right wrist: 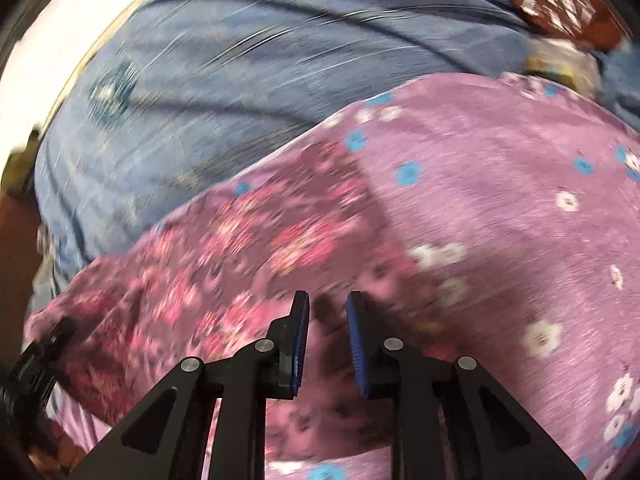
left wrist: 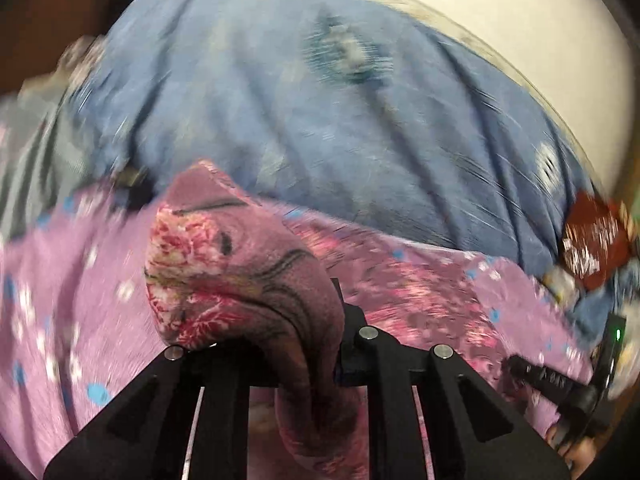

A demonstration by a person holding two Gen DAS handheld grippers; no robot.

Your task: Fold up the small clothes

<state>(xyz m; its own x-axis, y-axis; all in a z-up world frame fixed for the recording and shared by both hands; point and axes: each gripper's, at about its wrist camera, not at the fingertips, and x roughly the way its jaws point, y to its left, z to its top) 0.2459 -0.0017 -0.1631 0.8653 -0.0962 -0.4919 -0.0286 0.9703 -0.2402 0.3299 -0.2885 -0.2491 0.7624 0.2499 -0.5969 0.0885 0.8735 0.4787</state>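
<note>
Pink floral garment (left wrist: pixel 248 276) in left tool (left wrist: pixel 320 360), apparently

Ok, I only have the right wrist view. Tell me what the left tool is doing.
Observer: The left tool is shut on a bunched fold of the pink floral garment, lifted off the lilac cloth.
Operator: Confirm what lies past that fold.
Observer: A blue sheet fills the background, with a grey cloth at its left edge.
Operator: Report anything of my tool from there.
Observer: A black rig with a green light shows at the right edge; its fingers are out of frame.
</note>
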